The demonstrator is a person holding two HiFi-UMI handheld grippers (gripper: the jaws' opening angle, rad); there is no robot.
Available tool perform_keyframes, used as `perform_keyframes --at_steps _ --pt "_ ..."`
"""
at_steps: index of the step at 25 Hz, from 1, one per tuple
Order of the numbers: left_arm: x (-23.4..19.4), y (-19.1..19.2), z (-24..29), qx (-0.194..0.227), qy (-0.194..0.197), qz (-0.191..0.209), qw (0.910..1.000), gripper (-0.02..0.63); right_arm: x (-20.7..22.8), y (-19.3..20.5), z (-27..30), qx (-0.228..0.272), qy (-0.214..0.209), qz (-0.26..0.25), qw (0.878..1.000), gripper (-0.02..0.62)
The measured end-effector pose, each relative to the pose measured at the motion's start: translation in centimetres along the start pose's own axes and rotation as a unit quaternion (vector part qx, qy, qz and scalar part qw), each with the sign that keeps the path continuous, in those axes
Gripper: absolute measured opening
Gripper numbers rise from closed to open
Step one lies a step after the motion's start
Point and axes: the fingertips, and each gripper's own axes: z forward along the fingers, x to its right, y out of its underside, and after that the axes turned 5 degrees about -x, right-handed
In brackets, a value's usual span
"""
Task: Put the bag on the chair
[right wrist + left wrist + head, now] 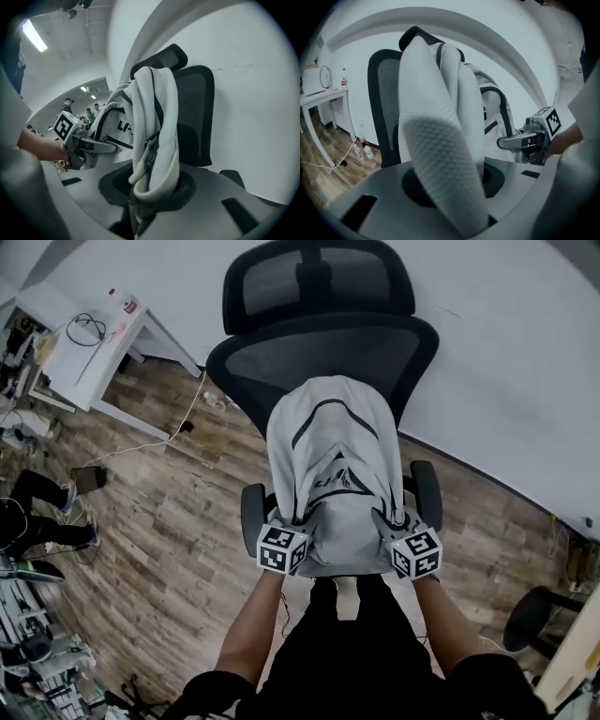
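A light grey backpack (328,460) with black trim stands upright over the seat of a black mesh office chair (323,348), between its armrests. The bag hides the seat, so I cannot tell whether it rests on it. My left gripper (287,526) is shut on a padded mesh shoulder strap (440,154) at the bag's near left. At the near right, my right gripper (396,529) is shut on the other strap (157,140), which carries a buckle. In each gripper view the other gripper shows beside the bag: right gripper (527,139), left gripper (86,144).
The chair's armrests (251,512) (427,488) flank the bag. A white wall (506,362) rises behind the chair. A white desk (89,348) with cables stands at the far left on wood floor (178,521). Someone's feet (47,512) are at left; another chair base (532,615) at lower right.
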Motion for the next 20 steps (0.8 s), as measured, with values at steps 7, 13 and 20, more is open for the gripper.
perform_keyframes --at_steps 7,13,20 --pt "-2.3 3.2 5.8 -0.025 -0.008 0.000 0.9997 0.138 3.9 4.4 5.5 -0.012 -0.010 0.013 1.000 0.094" --pt "-5.1 5.5 10.9 -0.028 -0.014 -0.010 0.9995 0.141 7.4 7.2 10.6 -0.031 -0.016 0.019 0.999 0.098" --pt "-7.2 7.2 14.1 -0.021 -0.005 -0.002 0.9998 0.147 9.6 9.5 13.9 -0.041 -0.013 0.023 0.999 0.106"
